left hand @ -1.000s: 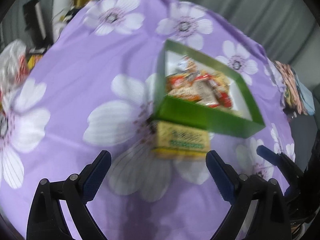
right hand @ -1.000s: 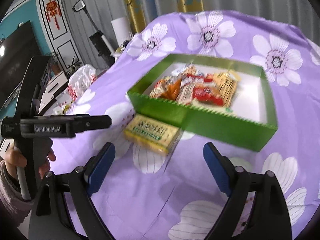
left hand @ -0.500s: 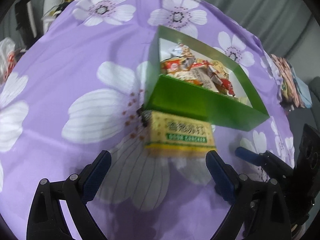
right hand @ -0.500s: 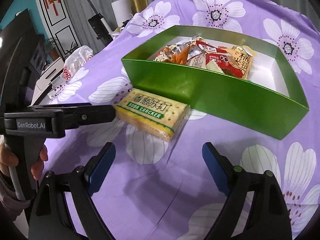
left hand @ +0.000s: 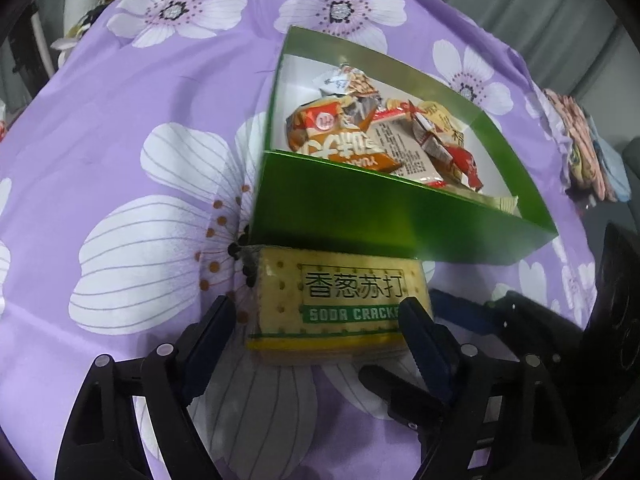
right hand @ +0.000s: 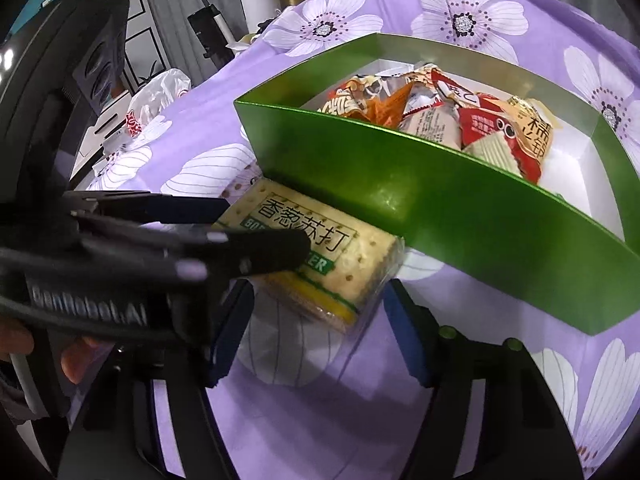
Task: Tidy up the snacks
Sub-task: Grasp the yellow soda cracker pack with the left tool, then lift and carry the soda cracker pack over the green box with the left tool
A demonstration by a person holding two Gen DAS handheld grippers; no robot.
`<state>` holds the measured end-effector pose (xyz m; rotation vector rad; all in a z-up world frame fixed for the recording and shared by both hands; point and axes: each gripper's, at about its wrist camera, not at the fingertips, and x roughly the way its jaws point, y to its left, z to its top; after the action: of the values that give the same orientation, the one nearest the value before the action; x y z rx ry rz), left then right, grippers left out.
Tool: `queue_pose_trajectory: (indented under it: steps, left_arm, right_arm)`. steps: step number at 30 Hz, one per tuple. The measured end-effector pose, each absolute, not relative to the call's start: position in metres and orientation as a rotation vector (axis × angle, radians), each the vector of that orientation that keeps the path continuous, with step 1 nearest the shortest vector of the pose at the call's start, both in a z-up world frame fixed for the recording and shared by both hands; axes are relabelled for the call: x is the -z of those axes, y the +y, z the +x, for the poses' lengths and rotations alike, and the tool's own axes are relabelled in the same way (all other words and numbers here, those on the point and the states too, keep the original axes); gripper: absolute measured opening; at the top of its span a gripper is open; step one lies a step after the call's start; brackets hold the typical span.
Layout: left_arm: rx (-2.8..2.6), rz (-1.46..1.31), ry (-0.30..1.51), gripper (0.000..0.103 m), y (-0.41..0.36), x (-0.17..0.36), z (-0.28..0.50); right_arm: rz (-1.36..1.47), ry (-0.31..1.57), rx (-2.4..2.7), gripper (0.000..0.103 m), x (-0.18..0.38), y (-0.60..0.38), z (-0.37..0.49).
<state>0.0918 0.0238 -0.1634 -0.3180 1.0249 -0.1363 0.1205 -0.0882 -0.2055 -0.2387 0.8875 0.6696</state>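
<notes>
On the purple flower-print cloth (left hand: 120, 128) covering the surface lies one soda cracker packet (left hand: 340, 304), flat, label up, just beside the near outer wall of the green box (left hand: 360, 216) and touching or nearly touching it; my left tongs (left hand: 316, 330) straddle the packet, jaws closing, the packet between them, one blue pad at its right end and the other just off its left end, whether either presses I cannot tell; my right tongs (right hand: 318, 336) likewise straddle the same packet from the other side, jaws closing, a visible gap on the left pad, the right pad close to the packet's wrapper edge; the left tool's black finger crosses over the packet's label in the right wrist view. Inside the green box: a heap of assorted snack packets (right hand: 440, 116), orange, red and white wrappers, piled toward one end; white floor of the box bare at the other end. Beyond the cloth's edge: a white plastic bag (right hand: 160, 92).
</notes>
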Motion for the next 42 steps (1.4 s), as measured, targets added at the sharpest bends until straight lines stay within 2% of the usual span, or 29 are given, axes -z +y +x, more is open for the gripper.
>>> queue_pose_trajectory:
  steps: [5, 17, 27, 42]
  left_arm:
    - [0.141, -0.270, 1.032, 0.079, 0.016, 0.165, 0.091]
    - [0.148, -0.250, 1.017, 0.072, 0.015, 0.160, 0.084]
    - [0.149, -0.231, 0.953, 0.072, 0.012, 0.129, 0.052]
    - [0.182, -0.187, 0.855, 0.072, -0.011, 0.073, 0.030]
  right_arm:
    - [-0.254, 0.881, -0.660, 0.057, 0.206, -0.087, 0.120]
    - [-0.256, 0.854, -0.649, 0.052, 0.202, -0.088, 0.112]
    - [-0.215, 0.786, -0.661, 0.048, 0.172, -0.097, 0.077]
    - [-0.189, 0.669, -0.615, 0.048, 0.123, -0.117, 0.046]
